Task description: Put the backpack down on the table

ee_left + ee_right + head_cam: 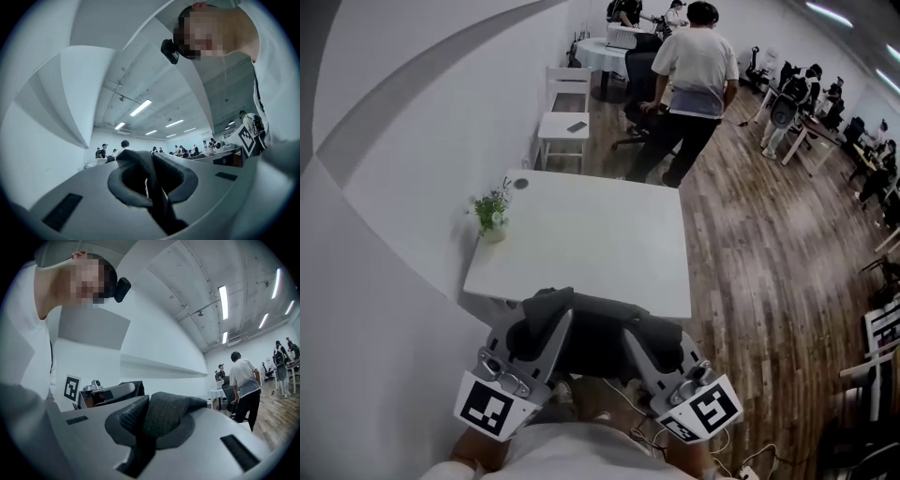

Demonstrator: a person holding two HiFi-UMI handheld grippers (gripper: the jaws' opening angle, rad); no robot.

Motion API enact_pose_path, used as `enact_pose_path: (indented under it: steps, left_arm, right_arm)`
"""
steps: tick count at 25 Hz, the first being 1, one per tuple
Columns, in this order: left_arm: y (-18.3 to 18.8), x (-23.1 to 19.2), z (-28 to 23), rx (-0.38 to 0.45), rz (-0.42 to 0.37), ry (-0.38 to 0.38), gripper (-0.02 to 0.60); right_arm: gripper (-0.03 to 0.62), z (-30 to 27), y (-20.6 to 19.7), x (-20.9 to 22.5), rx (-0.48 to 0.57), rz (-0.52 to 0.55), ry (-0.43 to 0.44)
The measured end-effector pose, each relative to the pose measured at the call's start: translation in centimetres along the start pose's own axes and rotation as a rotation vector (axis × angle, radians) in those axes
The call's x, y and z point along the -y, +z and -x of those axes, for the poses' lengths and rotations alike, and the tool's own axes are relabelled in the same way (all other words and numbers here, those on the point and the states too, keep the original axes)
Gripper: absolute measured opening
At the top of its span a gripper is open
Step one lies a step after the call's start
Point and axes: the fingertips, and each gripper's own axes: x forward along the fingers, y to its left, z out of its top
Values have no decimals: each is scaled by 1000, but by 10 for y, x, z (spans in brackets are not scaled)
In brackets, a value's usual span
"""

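In the head view a dark grey backpack [602, 336] hangs between my two grippers, just at the near edge of the white table [591, 239]. My left gripper [561, 321] is shut on a fold of the backpack's fabric [151, 180] at its left side. On the pack's right side, my right gripper [635, 339] is likewise shut on a bunched fold of the fabric [164, 416]. In both gripper views the dark cloth fills the gap between the grey jaws. The pack's lower part is hidden behind the grippers and my body.
A small potted plant [492, 216] stands at the table's left edge by the white wall, with a small dark round object [519, 184] behind it. A white chair [565, 122] and a standing person [694, 84] are beyond the table. Wooden floor [759, 244] lies to the right.
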Motion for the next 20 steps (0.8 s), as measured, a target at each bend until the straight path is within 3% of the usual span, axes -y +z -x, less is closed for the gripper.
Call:
enact_pose_path:
  steps: [9,20]
  left_arm:
    - [-17,-24,-28,-19,20,-29,44]
    - [-2,-42,-63,-6,-75,56,44]
  right_arm:
    - [54,-23,-9,32,4,-12,-24]
    - [54,-46,15,66,23,27,76]
